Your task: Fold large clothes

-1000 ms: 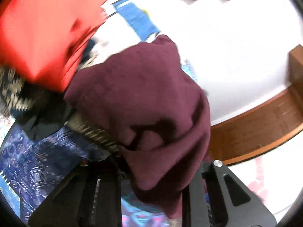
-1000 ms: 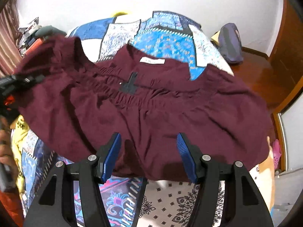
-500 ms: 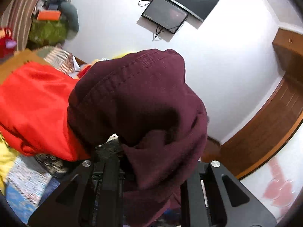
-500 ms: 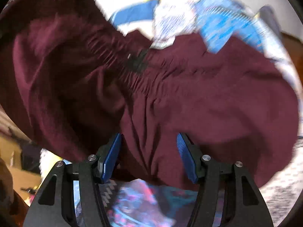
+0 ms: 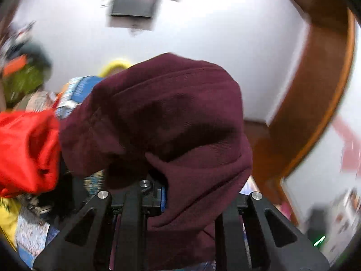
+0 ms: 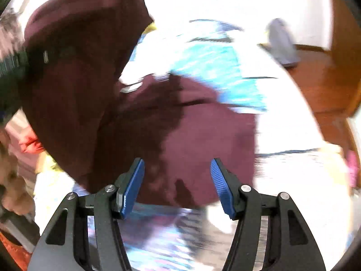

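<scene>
A large maroon garment (image 5: 167,122) fills the left wrist view and drapes over my left gripper (image 5: 171,194), which is shut on a bunch of it and holds it raised; the fingertips are hidden by cloth. In the right wrist view the same garment (image 6: 194,135) hangs from the upper left and spreads onto the blue patchwork bedspread (image 6: 216,67). My right gripper (image 6: 178,185) is open and empty, its blue pads (image 6: 132,187) just above the garment's near edge. The view is motion-blurred.
A red-orange cloth (image 5: 24,151) and yellow cloth lie at the left. A wall-mounted screen (image 5: 135,2) is on the white wall. A wooden door frame (image 5: 315,103) stands right. A grey-lavender bag (image 6: 282,43) sits on the wooden floor beyond the bed.
My left gripper has lifted the maroon garment up and swung it; my right gripper has moved, so the spread garment has shifted left in its view.
</scene>
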The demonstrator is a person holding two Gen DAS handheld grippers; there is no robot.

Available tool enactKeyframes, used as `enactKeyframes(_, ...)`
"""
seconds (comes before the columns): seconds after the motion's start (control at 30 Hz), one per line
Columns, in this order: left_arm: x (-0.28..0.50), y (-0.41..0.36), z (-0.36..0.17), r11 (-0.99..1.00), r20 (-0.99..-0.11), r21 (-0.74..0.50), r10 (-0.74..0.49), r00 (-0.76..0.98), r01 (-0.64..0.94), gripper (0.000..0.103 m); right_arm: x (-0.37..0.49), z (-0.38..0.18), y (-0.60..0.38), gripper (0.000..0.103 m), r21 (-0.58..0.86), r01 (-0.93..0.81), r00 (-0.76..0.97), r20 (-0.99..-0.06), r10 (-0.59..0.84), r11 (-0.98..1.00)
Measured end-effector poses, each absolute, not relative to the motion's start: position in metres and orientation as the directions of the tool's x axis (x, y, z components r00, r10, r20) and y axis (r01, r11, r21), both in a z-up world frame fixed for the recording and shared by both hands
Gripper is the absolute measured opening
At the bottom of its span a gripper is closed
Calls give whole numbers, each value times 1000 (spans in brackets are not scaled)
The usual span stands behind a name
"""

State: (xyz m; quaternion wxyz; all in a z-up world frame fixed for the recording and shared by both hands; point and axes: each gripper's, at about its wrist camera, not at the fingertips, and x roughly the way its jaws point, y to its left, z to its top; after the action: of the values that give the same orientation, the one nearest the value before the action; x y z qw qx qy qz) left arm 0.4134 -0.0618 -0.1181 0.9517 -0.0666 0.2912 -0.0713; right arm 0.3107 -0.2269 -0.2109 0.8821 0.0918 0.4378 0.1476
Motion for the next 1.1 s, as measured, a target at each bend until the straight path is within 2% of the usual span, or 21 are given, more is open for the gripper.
enactKeyframes(0.17,413,-143,-199,961,-709,75,-137,692,266,18,292,-219,-294,57,269,-40,592,-769,240,962)
enactKeyframes(0.27,399,-171,-242,908,-769,215,-68,636,358,22,288,-222,-313,57,281,6,587,-778,224,960)
enactKeyframes(0.3,391,-176,-248,890,-761,261,-49,647,374,26,285,-222,-317,57,282,13,587,-779,221,959)
enactKeyframes(0.33,382,-181,-250,876,-756,279,-52,652,394,37,282,-222,-319,57,280,15,588,-779,218,960)
enactKeyframes(0.43,371,-175,-240,865,-783,203,-138,606,460,60,277,-217,-314,57,272,8,589,-779,215,962)
enactKeyframes(0.6,348,-155,-214,866,-794,92,-233,561,491,69,275,-209,-310,57,264,-23,606,-764,223,964)
enactKeyframes(0.7,334,-133,-192,881,-776,51,-261,574,469,70,266,-198,-303,57,249,-68,624,-745,236,966)
enactKeyframes(0.87,323,-94,-165,921,-738,55,-222,637,386,76,266,-177,-274,57,200,-169,648,-715,262,965)
enactKeyframes(0.93,327,-77,-160,934,-724,59,-203,659,352,82,270,-171,-259,57,176,-205,654,-707,269,963)
enactKeyframes(1.1,350,-26,-160,971,-719,60,-119,684,232,82,291,-159,-215,57,123,-308,645,-702,302,943)
